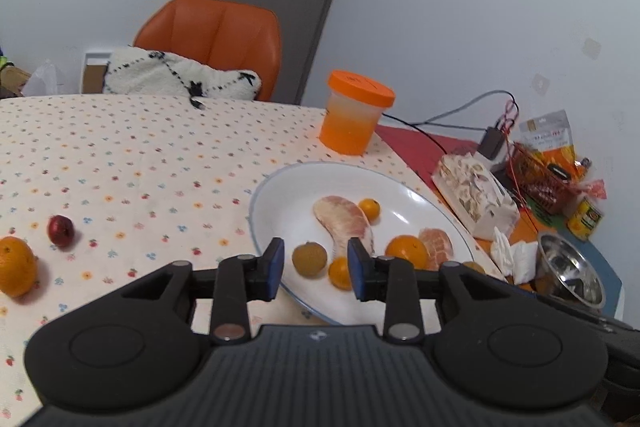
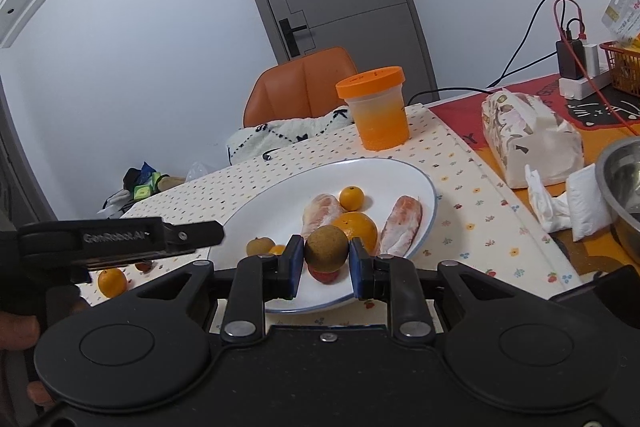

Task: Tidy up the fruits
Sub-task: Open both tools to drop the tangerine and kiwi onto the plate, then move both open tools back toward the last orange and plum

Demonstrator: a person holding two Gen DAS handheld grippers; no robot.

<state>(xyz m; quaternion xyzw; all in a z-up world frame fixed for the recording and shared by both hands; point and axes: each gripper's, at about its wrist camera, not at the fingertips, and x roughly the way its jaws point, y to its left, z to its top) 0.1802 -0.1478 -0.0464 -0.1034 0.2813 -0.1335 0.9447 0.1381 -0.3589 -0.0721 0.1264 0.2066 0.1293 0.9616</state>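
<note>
A white plate (image 1: 280, 195) holds pomelo segments (image 1: 344, 221), an orange (image 1: 407, 250), small oranges and a brown round fruit (image 1: 309, 259). My left gripper (image 1: 316, 269) hovers open over the plate's near rim, with nothing between its fingers. To its left, on the tablecloth, lie a red fruit (image 1: 61, 230) and an orange (image 1: 16, 266). In the right wrist view my right gripper (image 2: 326, 267) is shut on another brown round fruit (image 2: 326, 248), held above the plate (image 2: 400, 167). A red fruit (image 2: 324, 275) lies on the plate just beneath it. The left gripper (image 2: 218, 230) shows side-on at the left.
An orange-lidded jar (image 1: 356, 111) stands behind the plate. Right of the plate are a tissue pack (image 1: 476, 195), crumpled tissues, a steel bowl (image 1: 572, 275), a red basket (image 1: 536, 175) and cables. An orange chair (image 1: 216, 35) with a cushion stands at the table's far edge.
</note>
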